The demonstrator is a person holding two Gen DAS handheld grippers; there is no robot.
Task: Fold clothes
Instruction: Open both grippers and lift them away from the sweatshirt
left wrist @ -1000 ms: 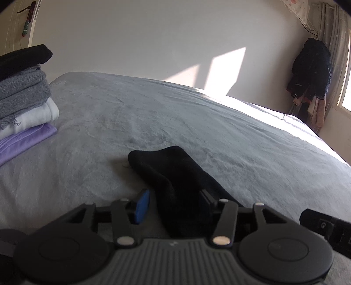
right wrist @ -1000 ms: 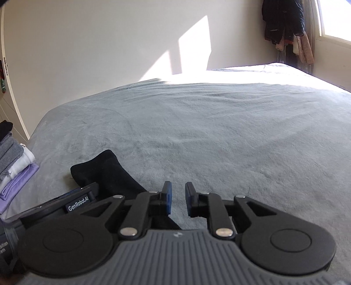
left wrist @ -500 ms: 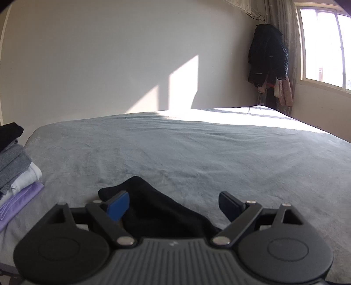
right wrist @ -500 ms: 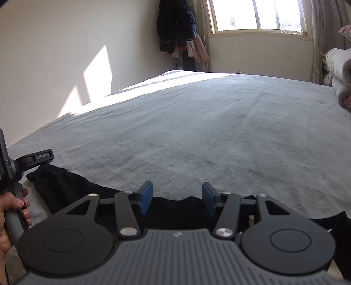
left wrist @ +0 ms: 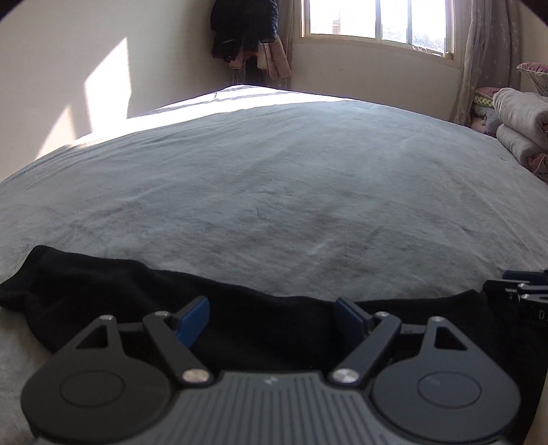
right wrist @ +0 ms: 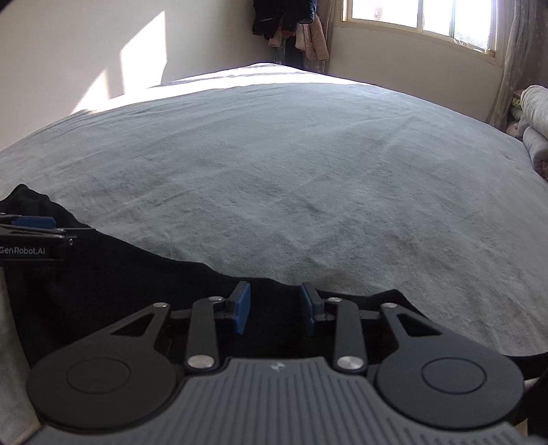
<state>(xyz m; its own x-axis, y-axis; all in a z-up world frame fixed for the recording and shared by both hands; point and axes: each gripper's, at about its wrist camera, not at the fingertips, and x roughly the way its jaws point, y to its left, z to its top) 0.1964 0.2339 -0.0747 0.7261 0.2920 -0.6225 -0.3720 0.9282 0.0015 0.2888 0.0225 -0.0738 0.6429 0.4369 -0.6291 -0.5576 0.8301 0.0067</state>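
Observation:
A black garment [left wrist: 144, 301] lies stretched along the near side of the grey bed [left wrist: 291, 191]. My left gripper [left wrist: 272, 316] hovers over its middle, jaws wide and closing, with black cloth lying under and between the blue pads [left wrist: 193, 316] but not pinched. My right gripper [right wrist: 275, 308] sits over the garment [right wrist: 120, 280] further right, with a narrower gap that is closing. Cloth lies below that gap and the pads do not press on it. Each gripper shows at the edge of the other's view: right gripper [left wrist: 517, 291], left gripper [right wrist: 30, 236].
The grey bedspread [right wrist: 308, 171] spreads far ahead. Rolled quilts [left wrist: 517, 126] lie at the bed's right edge. Dark clothes [left wrist: 246, 34] hang in the corner beside a bright window [left wrist: 376, 20].
Both views have swung right, from the wall toward the window, and the folded stack at left has left sight. The right gripper came over the garment. Its jaws widened, then narrowed.

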